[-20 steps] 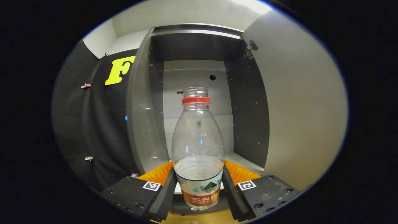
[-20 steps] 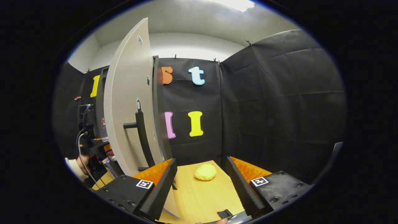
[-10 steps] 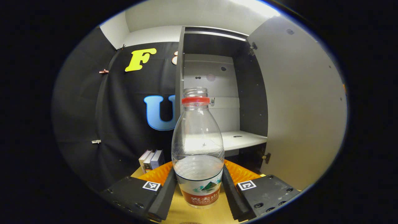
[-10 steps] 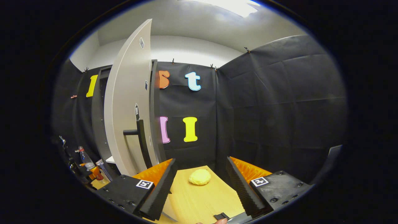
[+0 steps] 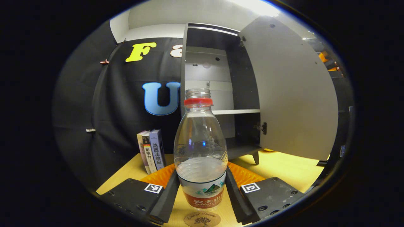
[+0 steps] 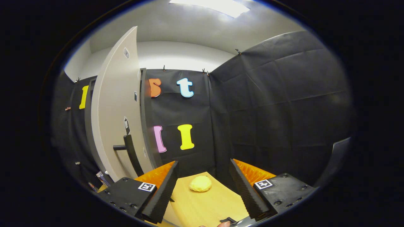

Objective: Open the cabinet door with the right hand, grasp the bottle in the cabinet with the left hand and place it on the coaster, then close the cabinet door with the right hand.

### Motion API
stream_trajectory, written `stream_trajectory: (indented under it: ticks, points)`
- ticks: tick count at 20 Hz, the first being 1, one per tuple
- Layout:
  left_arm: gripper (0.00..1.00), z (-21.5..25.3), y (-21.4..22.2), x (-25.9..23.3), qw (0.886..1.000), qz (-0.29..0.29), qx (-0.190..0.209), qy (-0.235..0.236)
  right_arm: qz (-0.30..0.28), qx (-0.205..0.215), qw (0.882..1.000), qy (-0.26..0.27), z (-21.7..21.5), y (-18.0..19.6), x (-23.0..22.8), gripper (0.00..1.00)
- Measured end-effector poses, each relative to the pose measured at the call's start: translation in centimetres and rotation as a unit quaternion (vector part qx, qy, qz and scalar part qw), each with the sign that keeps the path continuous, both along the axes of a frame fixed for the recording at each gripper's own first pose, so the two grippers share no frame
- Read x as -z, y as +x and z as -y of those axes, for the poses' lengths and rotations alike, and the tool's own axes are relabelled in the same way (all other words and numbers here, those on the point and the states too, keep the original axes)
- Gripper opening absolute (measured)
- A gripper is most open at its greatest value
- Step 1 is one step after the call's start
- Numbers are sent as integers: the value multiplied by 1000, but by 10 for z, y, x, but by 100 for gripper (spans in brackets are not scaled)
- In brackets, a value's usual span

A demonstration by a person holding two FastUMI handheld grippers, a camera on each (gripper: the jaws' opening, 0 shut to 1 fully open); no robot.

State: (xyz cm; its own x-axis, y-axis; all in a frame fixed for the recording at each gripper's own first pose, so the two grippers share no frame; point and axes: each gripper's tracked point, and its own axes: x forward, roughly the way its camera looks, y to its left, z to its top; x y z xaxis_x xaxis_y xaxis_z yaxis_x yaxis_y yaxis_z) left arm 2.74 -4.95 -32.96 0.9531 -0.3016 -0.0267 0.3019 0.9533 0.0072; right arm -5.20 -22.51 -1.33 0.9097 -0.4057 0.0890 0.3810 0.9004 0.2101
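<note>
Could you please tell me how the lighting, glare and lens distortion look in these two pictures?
Left gripper view: a ceiling light glares at the top; the bottle, held in the left tongs, is sharp, with small glints; the cabinet door bows from the fisheye. Right gripper view: a ceiling light is blown out, and the door curves strongly.

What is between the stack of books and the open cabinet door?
In the left gripper view, the bottle held by the left gripper stands in front, between the books and the cabinet door; behind it is the open cabinet.
</note>
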Motion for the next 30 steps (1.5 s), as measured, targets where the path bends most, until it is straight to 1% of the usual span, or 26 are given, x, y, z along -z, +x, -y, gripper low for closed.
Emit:
stream_trajectory:
  ticks: [2,5,8,12,14,20,23,24,25,26,27,30]
  points:
    - [76,1,-3,18,1000,-6,7,-6,-1,18,1000,8,12,-1,1,98]
    - [76,-1,-6,40,1000,-13,7,1,-13,33,999,-7,14,-1,3,97]
    - [77,-3,-7,62,1000,-22,14,3,-27,27,999,-24,6,4,7,97]
    - [77,-9,-5,76,1000,-26,7,11,-37,27,999,-28,6,8,9,98]
    - [77,-9,-6,80,999,-31,5,4,-40,28,998,-27,5,10,11,98]
    - [79,-7,-10,92,999,-44,2,9,-46,22,998,-35,0,14,13,98]
    - [80,-7,-11,89,999,-47,0,8,-47,22,998,-37,0,14,13,98]
    - [81,-7,-11,90,999,-48,-2,9,-47,22,998,-34,0,14,14,98]
    - [84,-8,-10,91,999,-51,-3,9,-47,22,998,-32,0,14,15,98]
    - [86,-10,-10,91,998,-54,-6,8,-47,21,998,-31,0,13,15,98]
    - [89,-11,-10,90,998,-56,-9,8,-47,20,998,-32,0,12,15,98]
    - [94,-14,-16,82,998,-60,-13,16,-48,17,998,-32,0,12,17,98]
